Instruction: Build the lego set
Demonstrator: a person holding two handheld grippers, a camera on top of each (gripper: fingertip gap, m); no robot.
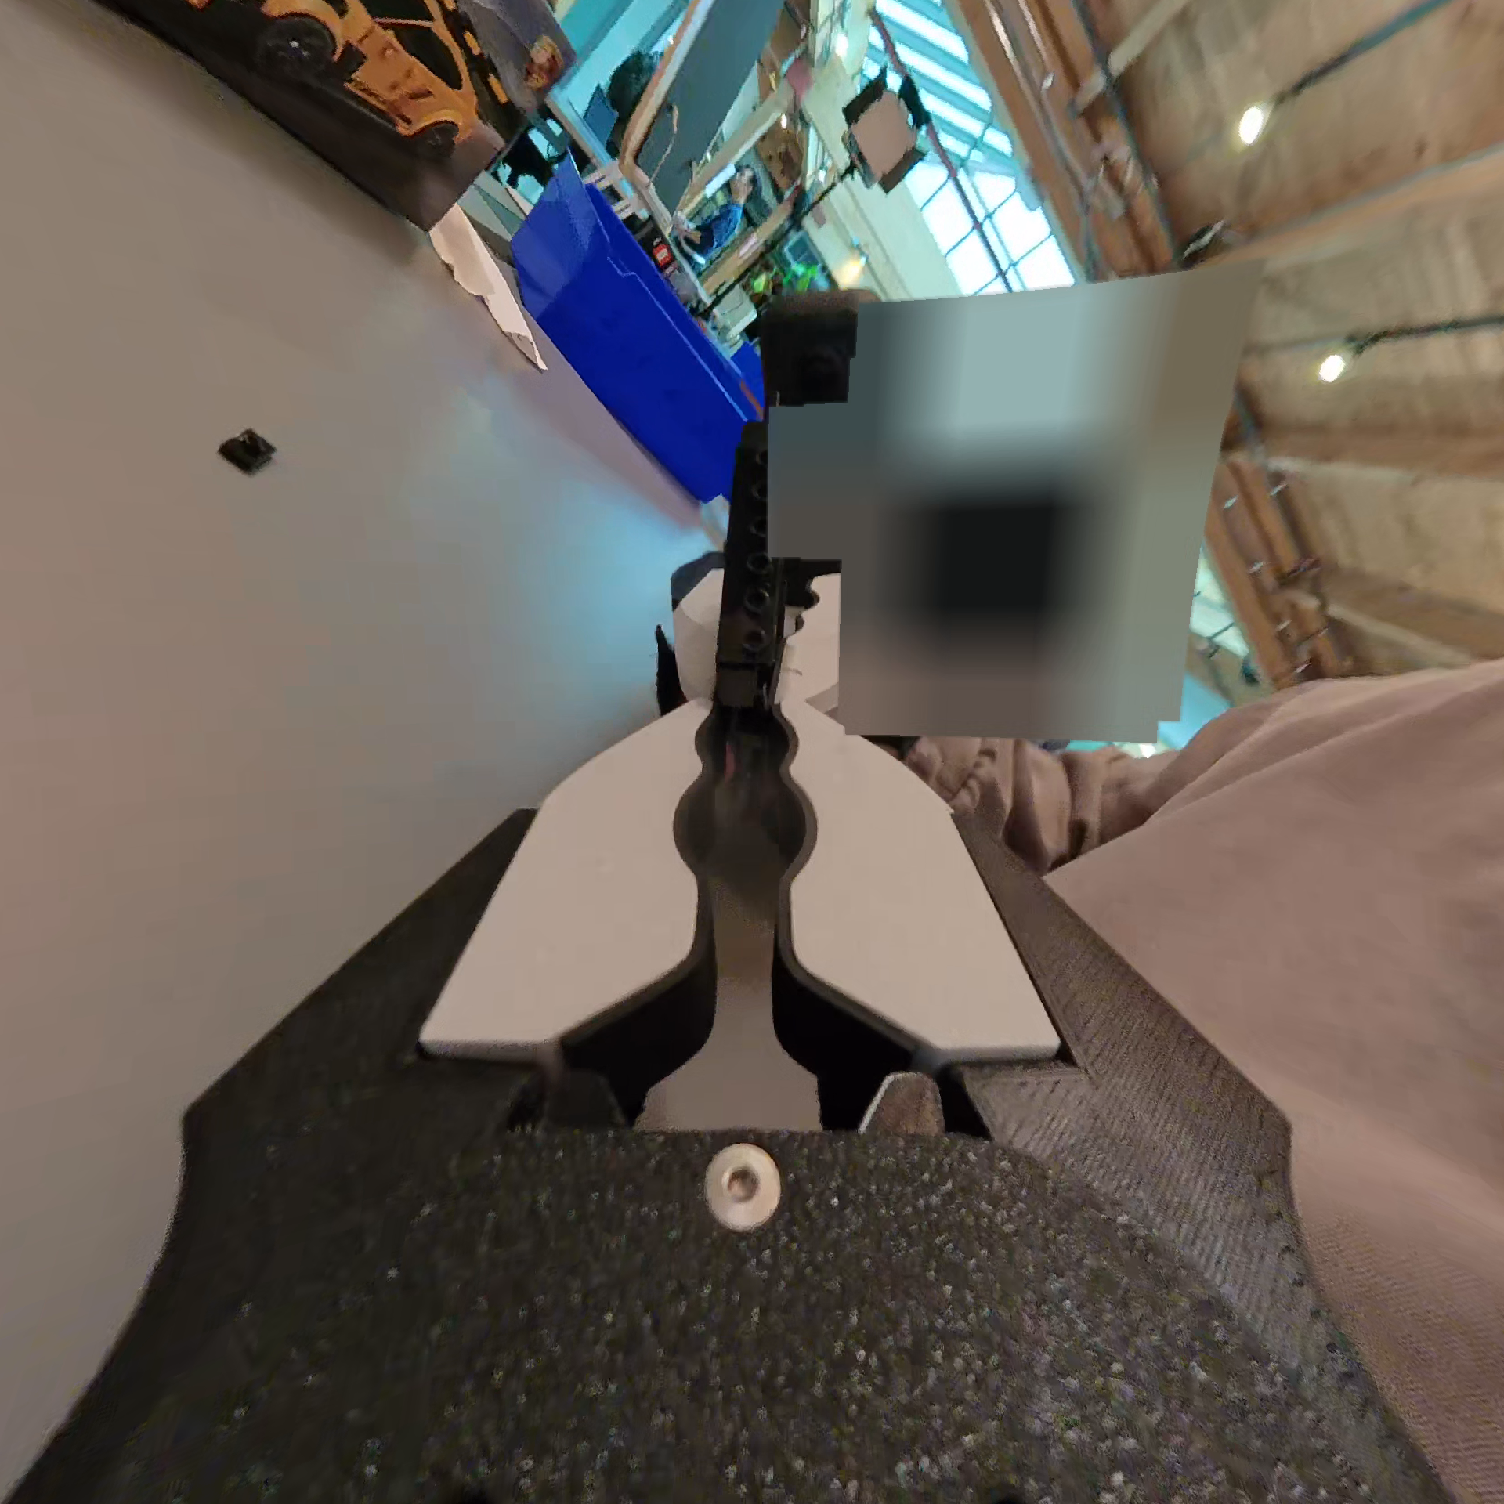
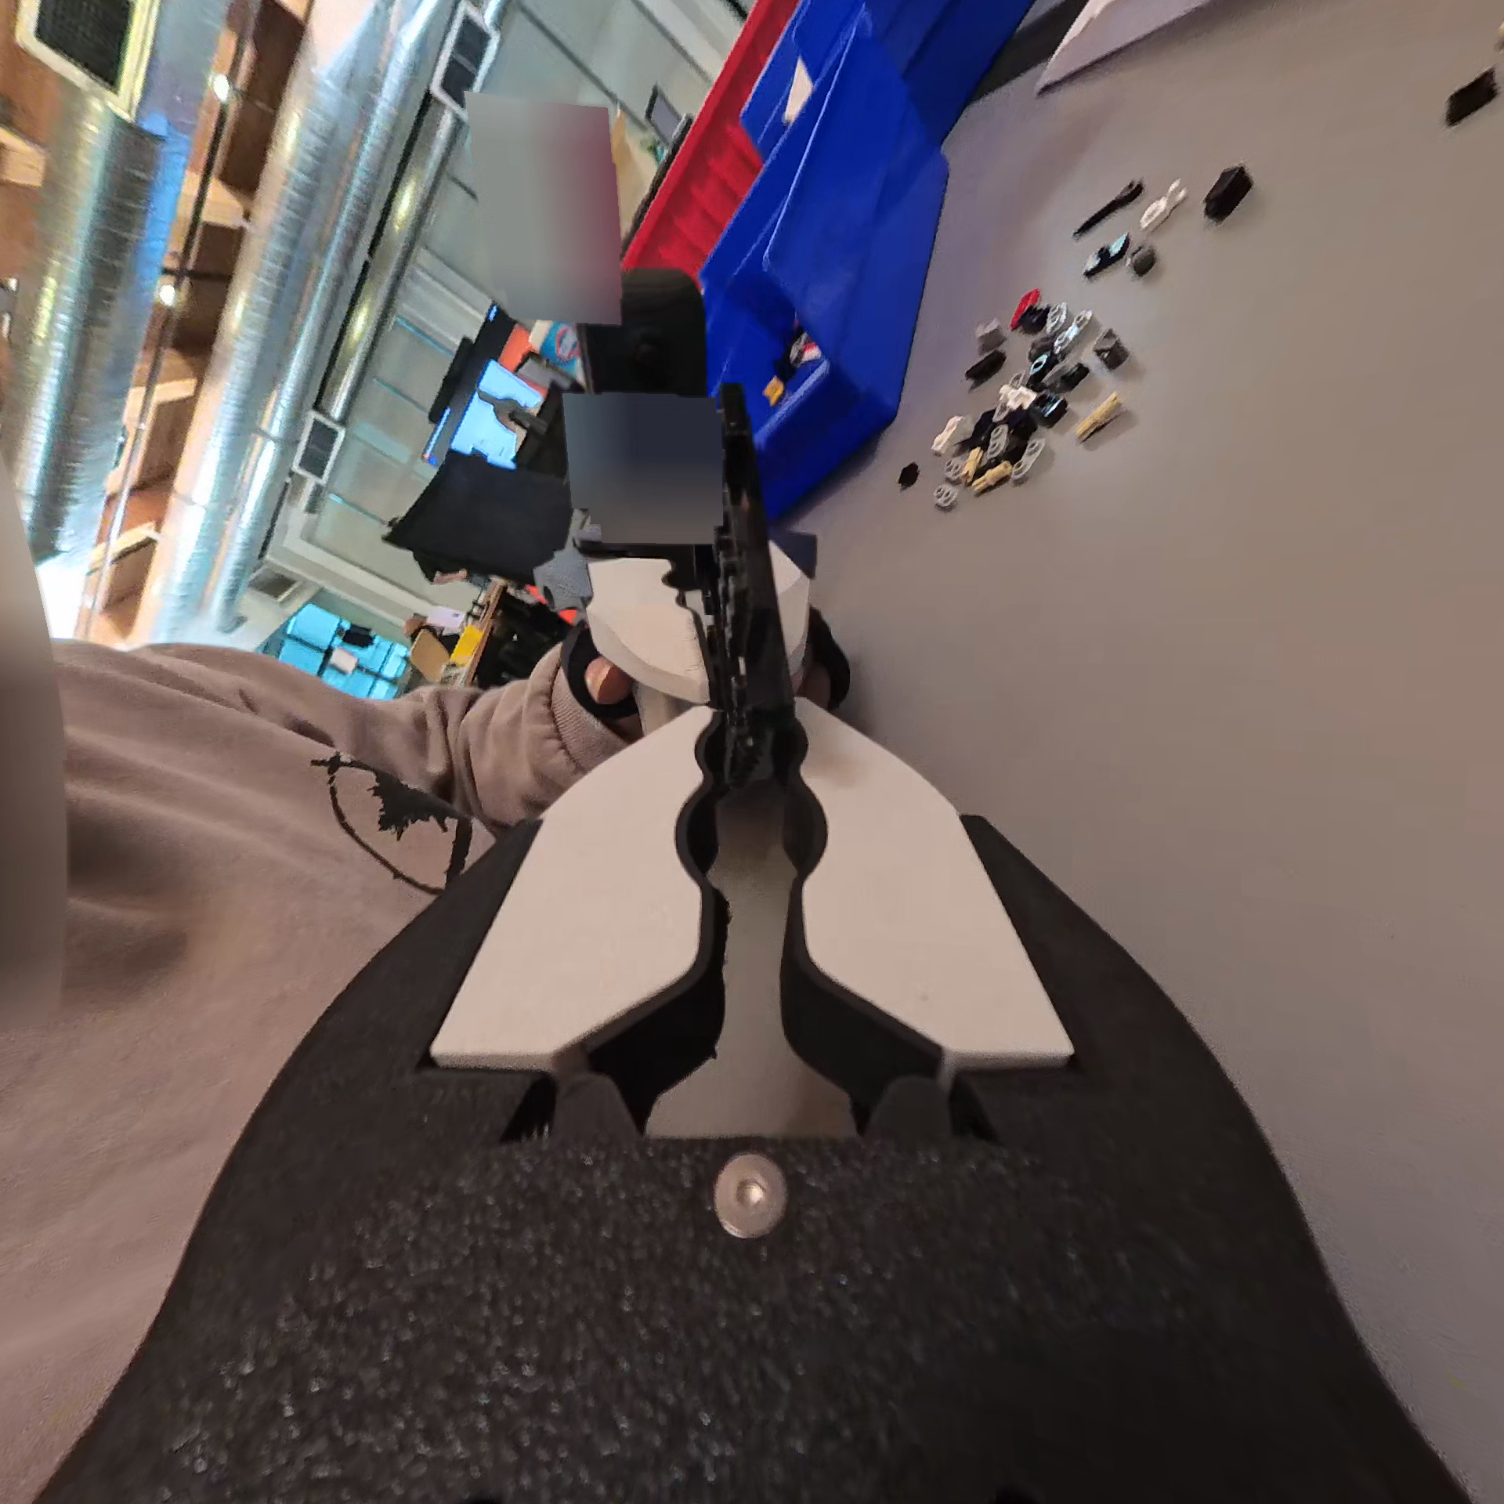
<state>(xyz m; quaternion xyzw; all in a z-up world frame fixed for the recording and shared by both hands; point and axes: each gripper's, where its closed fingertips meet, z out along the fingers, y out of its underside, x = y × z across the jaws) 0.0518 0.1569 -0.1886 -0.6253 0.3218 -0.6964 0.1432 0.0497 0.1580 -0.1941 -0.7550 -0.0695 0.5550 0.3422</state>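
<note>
Both tongs are pinching the same black lego beam (image 1: 749,602) from opposite ends: we're gripping it with the left tongs (image 1: 745,720) and right tongs (image 2: 753,732), lifted off the grey surface (image 2: 1139,732), loose pieces (image 2: 1025,391) lying beside blue bins (image 2: 838,268).

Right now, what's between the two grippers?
Only the black lego assembly: the right gripper and left gripper clamp its opposite ends, jaws closed on it, held above the grey table. Both wrist views show this.
</note>
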